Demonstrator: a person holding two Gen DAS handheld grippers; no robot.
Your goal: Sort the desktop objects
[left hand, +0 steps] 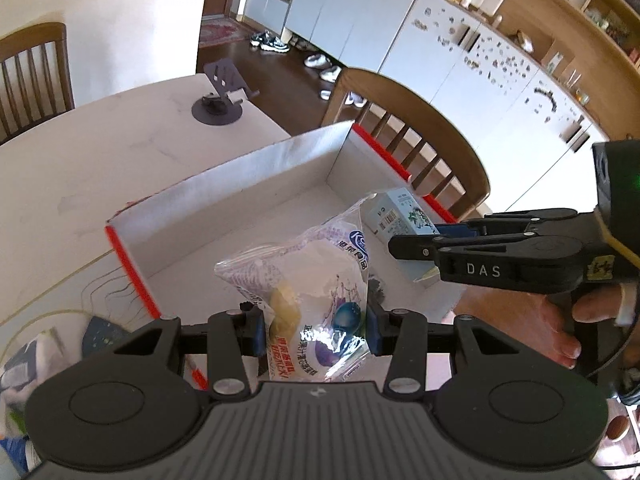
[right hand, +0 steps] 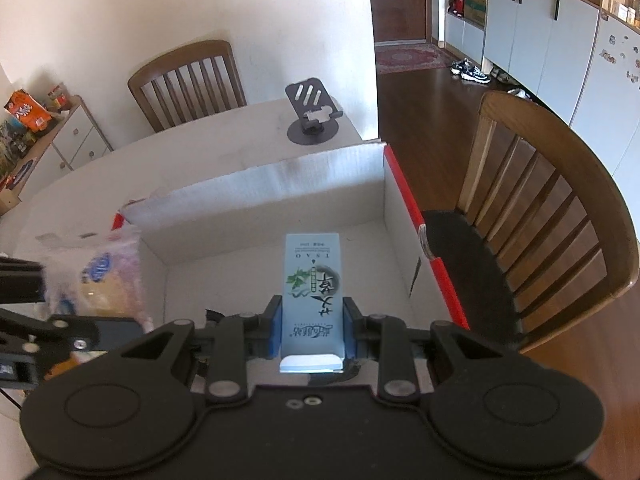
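My left gripper (left hand: 316,330) is shut on a clear plastic snack bag (left hand: 308,280) with printed fruit, held over the near part of an open white cardboard box with red edges (left hand: 132,276). My right gripper (right hand: 310,330) is shut on a slim pale-blue carton (right hand: 312,276) with black characters, and it hangs over the inside of the same box (right hand: 276,192). In the left wrist view the right gripper (left hand: 404,246) comes in from the right with the blue carton (left hand: 396,210) sticking out past its fingers. The snack bag (right hand: 108,276) shows blurred at the left of the right wrist view.
A dark phone stand (right hand: 314,120) sits on the white table (left hand: 100,152) behind the box. One wooden chair (right hand: 540,216) stands to the right of the box, another chair (right hand: 188,80) at the far side. Loose items (left hand: 24,360) lie at the table's near left.
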